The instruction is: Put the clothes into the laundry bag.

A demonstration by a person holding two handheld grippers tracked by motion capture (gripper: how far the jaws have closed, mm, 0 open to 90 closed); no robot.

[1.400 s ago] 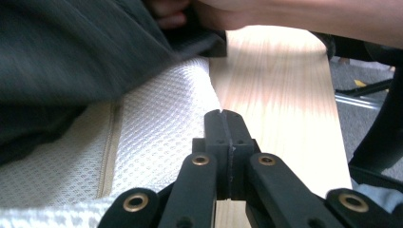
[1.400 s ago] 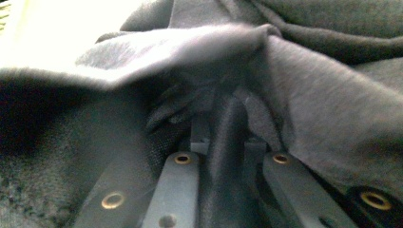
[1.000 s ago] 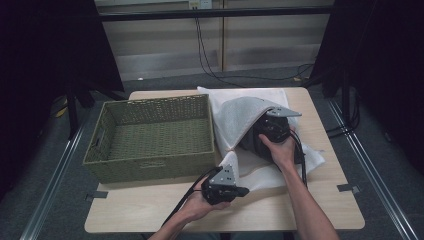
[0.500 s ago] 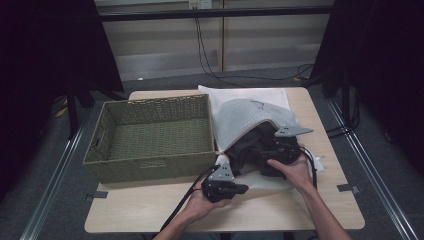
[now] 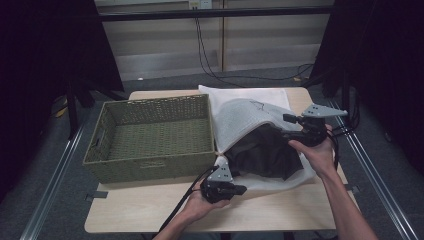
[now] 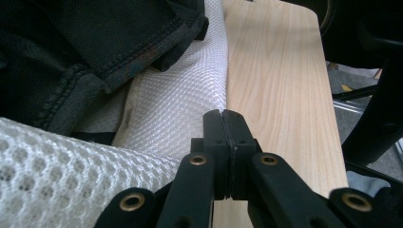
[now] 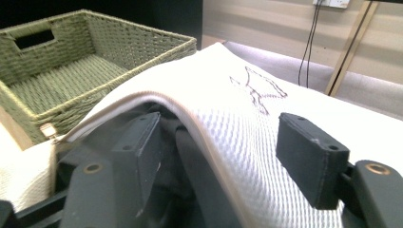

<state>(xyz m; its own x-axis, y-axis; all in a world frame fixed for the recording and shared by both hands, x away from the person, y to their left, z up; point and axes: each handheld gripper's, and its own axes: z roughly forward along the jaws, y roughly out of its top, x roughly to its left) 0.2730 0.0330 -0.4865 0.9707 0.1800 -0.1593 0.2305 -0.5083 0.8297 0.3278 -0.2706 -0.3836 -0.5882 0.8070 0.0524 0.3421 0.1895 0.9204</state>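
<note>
White mesh laundry bag (image 5: 250,117) with dark garment (image 5: 262,152) spilling out fills bench's (image 5: 280,215) right half; front edge bare. Left gripper (image 5: 239,189) fingers pressed together; right gripper (image 5: 289,119) fingers just opening, straddling bag's hem.

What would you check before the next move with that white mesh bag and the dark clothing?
1. Left gripper shut at the near edge of the mesh bag: ok; whether it pinches the mesh, cannot tell.
2. Right gripper jaws have just been opening, the bag's upper flap between them, pads not pressing: ok.
3. Dark garment fully inside the bag: not ok, part lies exposed at the opening.
4. Basket free to take the bag: ok.
5. Bag's zipper condition: cannot tell.
</note>
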